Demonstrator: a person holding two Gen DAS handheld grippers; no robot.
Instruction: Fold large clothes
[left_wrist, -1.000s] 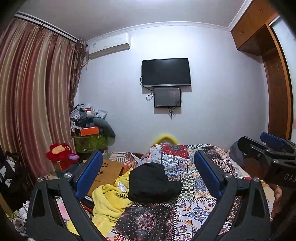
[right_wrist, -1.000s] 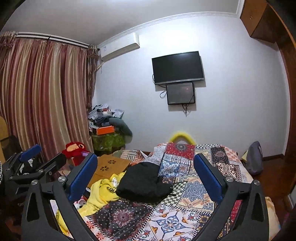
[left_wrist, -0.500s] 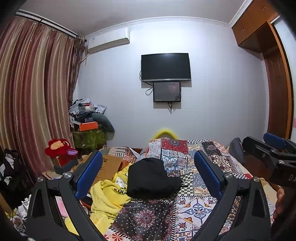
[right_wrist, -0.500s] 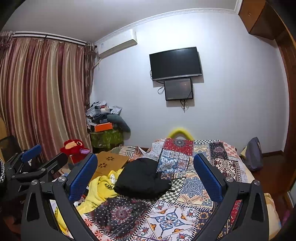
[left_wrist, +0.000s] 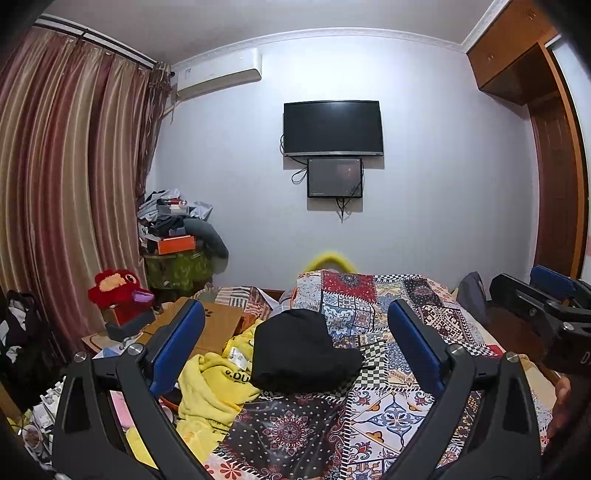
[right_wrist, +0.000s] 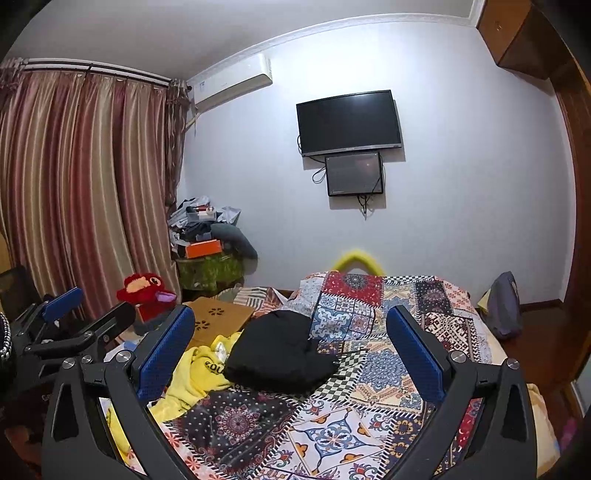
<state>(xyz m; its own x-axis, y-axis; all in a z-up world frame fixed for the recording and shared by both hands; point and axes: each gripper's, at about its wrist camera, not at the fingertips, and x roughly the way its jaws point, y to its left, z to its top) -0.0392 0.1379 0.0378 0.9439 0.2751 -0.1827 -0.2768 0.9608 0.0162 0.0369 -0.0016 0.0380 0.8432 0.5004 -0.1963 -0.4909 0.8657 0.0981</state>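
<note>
On top of the bed (left_wrist: 413, 332), near the middle, sits a black garment (left_wrist: 299, 350) in a soft lump. Just beside it on the left, and touching it, is a crumpled yellow garment (left_wrist: 210, 387) that spills toward the left edge of the bed. Both lie on a patchwork cover with many colors.

The left gripper (left_wrist: 295, 343) is wide open and holds nothing. The right gripper (right_wrist: 291, 343) is wide open too and holds nothing. Both hang in the air on the near side of the clothes, not touching them.

The black cloth looks soft, floppy and light. It will probably sag and bunch up when lifted, not stay flat. It should not break or slip much. A good place to pinch looks like its near edge, one gripper at each end, so it can be shaken out wide. I cannot tell where its sleeves or hem are, because it is all bunched up.

The right and near parts of the bed are bare cover, so there is good room there to spread cloth flat. The left side is crowded: a cardboard box (left_wrist: 207, 325), a red plush toy (left_wrist: 118, 291) and small clutter sit close by. Cloth pulled that way could snag or slide off the edge.
</note>
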